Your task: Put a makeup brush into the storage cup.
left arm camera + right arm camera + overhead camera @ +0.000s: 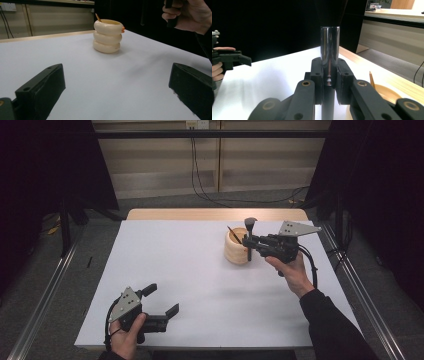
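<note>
**My right gripper holds a brush up by the cream cup**

I see my right gripper (251, 241) out at the far right part of the white table (200, 285). Its two black jaws are squeezed tight on a makeup brush (249, 236). The brush stands straight up between the jaws. Its shiny metal collar (330, 45) sticks up above the jaw tips, and the dark handle runs down below them. The dark bristle head is at the very top.

Just beside these jaws, on the side away from my hand, sits a cream cup (236, 248) made of three fat rings stacked up. The brush handle hangs next to the cup's rim, but I cannot tell if it touches. A thin stick (233, 234) leans inside the cup.

My left gripper (162, 299) is low at the near left part of the table, well apart from the cup. Its jaws are wide apart, with nothing between them but bare table. Far ahead of these jaws I can see the cup (108, 36), and the hand (190, 15) holding my other gripper up high.
</note>
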A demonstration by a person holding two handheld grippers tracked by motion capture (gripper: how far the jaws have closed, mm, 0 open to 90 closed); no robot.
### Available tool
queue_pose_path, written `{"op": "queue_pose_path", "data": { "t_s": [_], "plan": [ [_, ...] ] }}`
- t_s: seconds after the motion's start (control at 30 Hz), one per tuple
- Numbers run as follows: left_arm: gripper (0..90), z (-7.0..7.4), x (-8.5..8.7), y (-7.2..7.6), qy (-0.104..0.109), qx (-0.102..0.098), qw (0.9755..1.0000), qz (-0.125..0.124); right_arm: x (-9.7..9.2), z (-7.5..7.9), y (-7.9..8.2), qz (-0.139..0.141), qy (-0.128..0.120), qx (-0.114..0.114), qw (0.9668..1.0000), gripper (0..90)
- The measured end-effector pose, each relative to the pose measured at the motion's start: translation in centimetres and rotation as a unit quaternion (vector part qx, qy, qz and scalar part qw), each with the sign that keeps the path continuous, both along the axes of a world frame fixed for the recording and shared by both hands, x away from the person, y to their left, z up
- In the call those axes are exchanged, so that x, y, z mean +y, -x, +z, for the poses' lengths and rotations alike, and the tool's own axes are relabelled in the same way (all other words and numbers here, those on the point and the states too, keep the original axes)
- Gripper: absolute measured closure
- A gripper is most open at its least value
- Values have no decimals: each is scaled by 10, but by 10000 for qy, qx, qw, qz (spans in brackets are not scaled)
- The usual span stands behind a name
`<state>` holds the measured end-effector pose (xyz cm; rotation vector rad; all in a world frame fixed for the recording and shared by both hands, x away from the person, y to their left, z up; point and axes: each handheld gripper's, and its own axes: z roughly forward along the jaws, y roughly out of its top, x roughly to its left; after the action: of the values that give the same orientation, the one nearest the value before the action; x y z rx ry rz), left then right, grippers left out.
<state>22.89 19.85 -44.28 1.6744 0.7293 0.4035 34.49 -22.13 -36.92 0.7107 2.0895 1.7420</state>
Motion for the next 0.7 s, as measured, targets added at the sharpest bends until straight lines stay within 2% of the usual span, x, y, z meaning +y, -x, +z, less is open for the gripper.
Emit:
{"op": "queue_pose_path", "data": {
  "t_s": [0.07,0.2,0.3,0.4,0.47,0.53,0.7],
  "plan": [
    [4,-1,-1,-1,36,75,10000,-28,0,0,-3,-23,-7,7,10000,792],
    [4,-1,1,-1,68,78,9999,-28,0,1,-10,-87,-24,22,10000,792],
    [7,0,2,-1,-27,120,9999,-86,0,3,-15,-109,-26,-17,9999,792],
    [7,2,1,3,40,57,10000,-59,1,5,-21,-174,-56,-2,9998,792],
    [7,2,1,3,103,82,9999,-82,1,6,-25,-209,-26,-3,9998,792],
    [7,2,2,3,36,89,9999,-82,2,6,-30,-255,-60,12,9997,792],
    [7,2,1,3,80,90,9999,-73,0,6,-40,-430,-107,76,9990,792]
  ]
}}
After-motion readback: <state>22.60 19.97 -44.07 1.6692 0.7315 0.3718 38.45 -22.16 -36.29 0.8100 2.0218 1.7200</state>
